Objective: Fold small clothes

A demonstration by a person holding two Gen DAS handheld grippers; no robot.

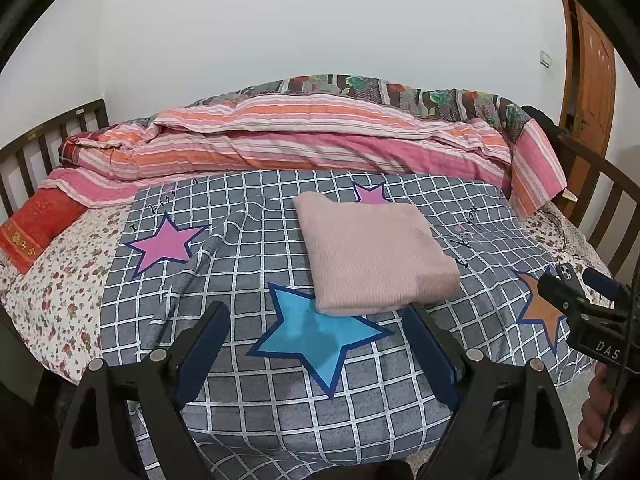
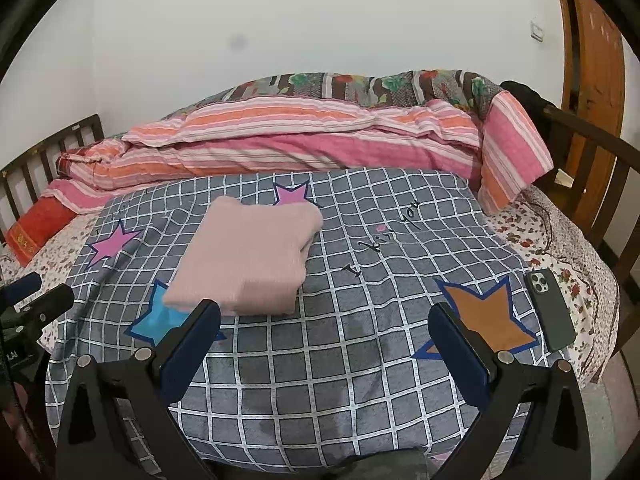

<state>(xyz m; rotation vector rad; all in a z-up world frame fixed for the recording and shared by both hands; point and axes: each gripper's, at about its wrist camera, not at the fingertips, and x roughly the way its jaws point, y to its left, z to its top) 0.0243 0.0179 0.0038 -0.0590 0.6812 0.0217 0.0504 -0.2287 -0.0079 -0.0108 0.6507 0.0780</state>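
The pink garment [image 1: 376,252] lies folded into a compact, thick rectangle on the grey checked blanket [image 1: 248,400], its ribbed knit smooth on top and its layered edge turned toward the near side. Its near left corner overlaps the blue star [image 1: 316,340] printed on the blanket, and its far edge covers part of a small pink star [image 1: 374,194].

The left gripper [image 1: 316,320] hangs just near of the garment with its jaws spread wide and nothing between them. The right gripper [image 2: 326,320] is likewise spread apart and empty, over bare blanket to the right of the garment, its left finger [image 2: 192,344] crossing the garment's near edge in that view.

Only the right wrist view shows the dark phone [image 2: 550,308] in full, lying on the floral sheet [image 2: 576,292] right of the orange star [image 2: 490,316]. The left wrist view shows a hand [image 1: 600,412] gripping the other tool's handle.

Beyond the blanket, a striped pink and orange quilt [image 1: 300,140] is bunched along the far side, and a red pillow [image 1: 36,228] lies far left.
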